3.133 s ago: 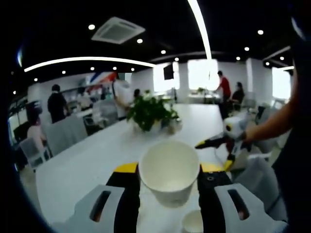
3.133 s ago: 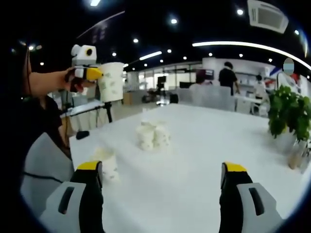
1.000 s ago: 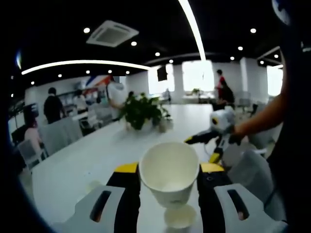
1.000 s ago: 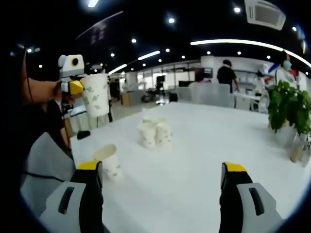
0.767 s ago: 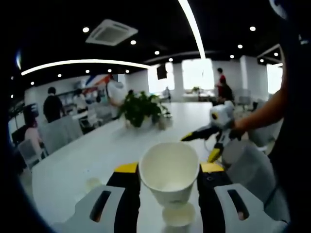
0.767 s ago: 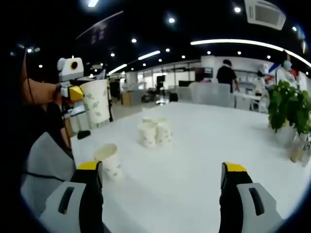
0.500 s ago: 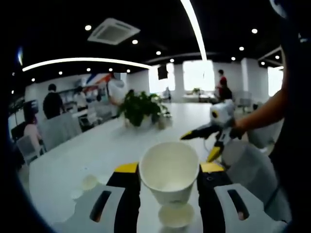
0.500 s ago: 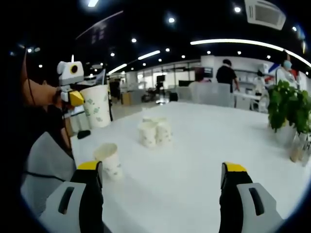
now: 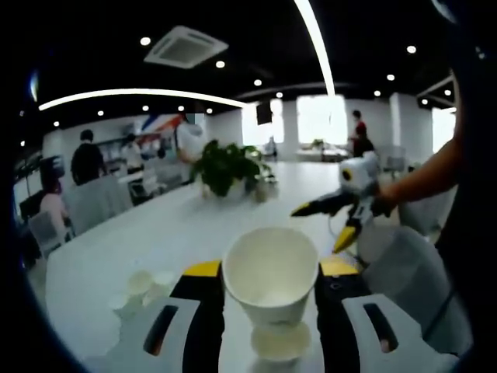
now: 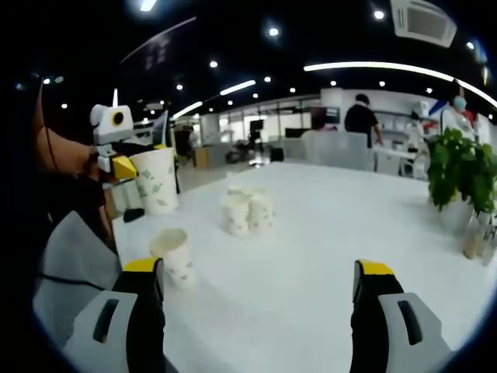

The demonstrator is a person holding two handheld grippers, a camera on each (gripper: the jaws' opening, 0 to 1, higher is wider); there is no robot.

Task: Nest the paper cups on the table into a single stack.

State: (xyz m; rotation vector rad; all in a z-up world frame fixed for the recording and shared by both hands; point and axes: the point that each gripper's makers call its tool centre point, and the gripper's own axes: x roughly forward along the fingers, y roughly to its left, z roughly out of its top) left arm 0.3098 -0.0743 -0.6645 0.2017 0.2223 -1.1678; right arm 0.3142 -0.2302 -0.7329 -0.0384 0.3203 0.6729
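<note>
Left gripper view: your left gripper (image 9: 269, 289) is closed on a paper cup (image 9: 270, 272), mouth up, pinched at its side walls, above a lone cup (image 9: 272, 342) near the surface's (image 9: 155, 233) near edge; thin paper is light and buckles easily, so I'd judge a gentle squeeze low on the wall safest, away from the soft rim; your right gripper (image 10: 260, 276) hangs wide apart and empty; farther out, toward the middle of the surface, a cluster of cups (image 10: 247, 211) stands upright, touching.
</note>
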